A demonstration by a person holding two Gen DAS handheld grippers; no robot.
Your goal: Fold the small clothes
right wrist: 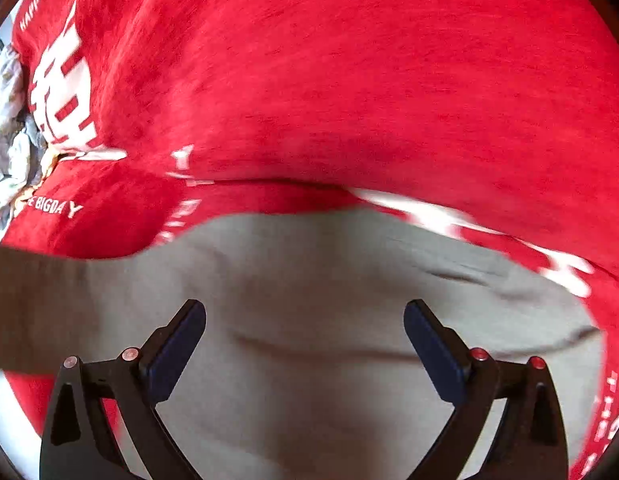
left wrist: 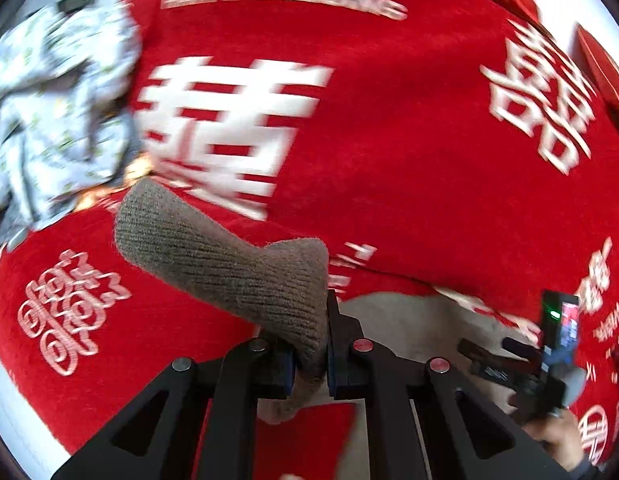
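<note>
One grey-brown knit garment point(left wrist: 229, 264), one red cloth point(left wrist: 389, 140) with white characters beneath it, one pale printed heap of clothes point(left wrist: 57, 100) at upper left. The left gripper point(left wrist: 311, 364) is pinched tight on the garment's ribbed end, low centre. The right gripper point(right wrist: 305, 344) stands wide apart, empty, over the garment's flat grey body point(right wrist: 309, 280), lower centre of its view

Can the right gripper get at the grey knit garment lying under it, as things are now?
Probably yes. The right gripper is open with nothing between its fingers, and the grey knit garment lies spread directly below it on the red cloth, uncovered there.
</note>
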